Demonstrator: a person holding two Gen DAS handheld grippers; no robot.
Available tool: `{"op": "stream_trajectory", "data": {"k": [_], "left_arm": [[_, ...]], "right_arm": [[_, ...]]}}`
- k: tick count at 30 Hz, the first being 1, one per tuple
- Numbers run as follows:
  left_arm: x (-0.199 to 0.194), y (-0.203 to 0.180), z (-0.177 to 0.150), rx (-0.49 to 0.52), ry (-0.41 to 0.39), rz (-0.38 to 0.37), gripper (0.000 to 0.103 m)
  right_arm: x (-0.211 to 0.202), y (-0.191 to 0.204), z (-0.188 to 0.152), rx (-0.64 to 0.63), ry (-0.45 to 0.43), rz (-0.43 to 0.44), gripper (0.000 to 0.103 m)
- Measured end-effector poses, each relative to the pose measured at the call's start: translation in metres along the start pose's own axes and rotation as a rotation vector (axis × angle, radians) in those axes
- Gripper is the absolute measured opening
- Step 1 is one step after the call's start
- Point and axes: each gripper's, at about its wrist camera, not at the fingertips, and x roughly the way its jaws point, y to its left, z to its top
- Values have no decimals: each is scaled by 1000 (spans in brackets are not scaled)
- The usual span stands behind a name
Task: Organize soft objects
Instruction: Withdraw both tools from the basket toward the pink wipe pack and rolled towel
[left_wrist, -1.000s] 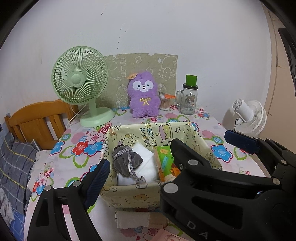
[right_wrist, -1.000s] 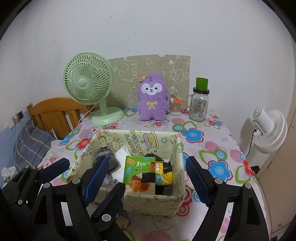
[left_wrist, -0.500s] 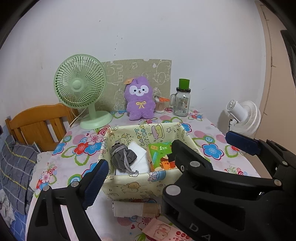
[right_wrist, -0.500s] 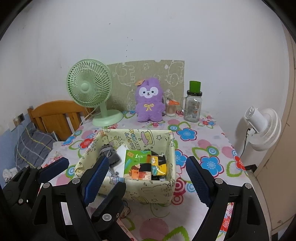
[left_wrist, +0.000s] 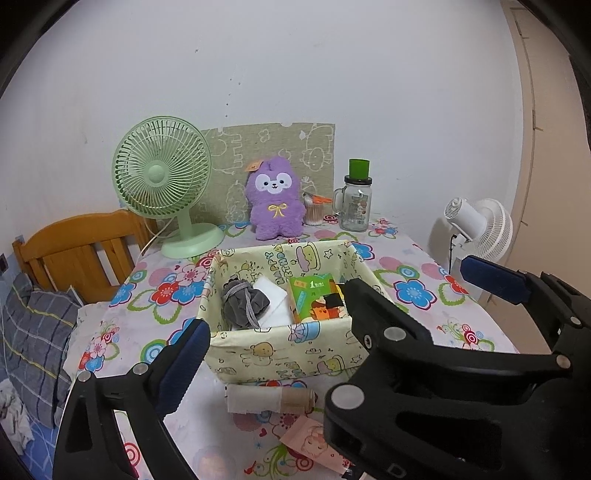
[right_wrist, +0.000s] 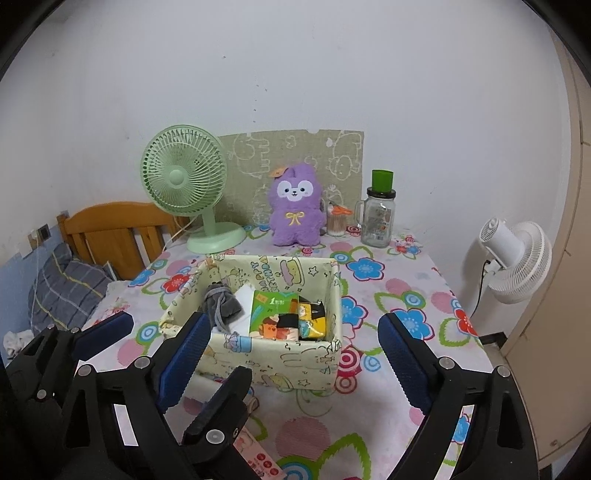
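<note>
Both the left gripper (left_wrist: 334, 302) and right gripper (right_wrist: 295, 350) are held wide and empty, their jaws having just been opening. A rolled cloth, seemingly, (left_wrist: 269, 397) is left before the fabric basket (right_wrist: 295, 369); collecting it is judged next. The purple plush (right_wrist: 295, 206) is stood far behind.

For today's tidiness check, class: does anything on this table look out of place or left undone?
Yes. A paper roll lies on its side against the fabric basket's front wall, outside it, and a pink packet lies loose nearer still.
</note>
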Motion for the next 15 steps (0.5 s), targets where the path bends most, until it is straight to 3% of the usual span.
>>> {"op": "stream_trajectory", "data": {"k": [15], "left_arm": [[-15,0,-20,20,4,-8,102]], "right_arm": [[-14,10,-19,-9,6,2,95]]}}
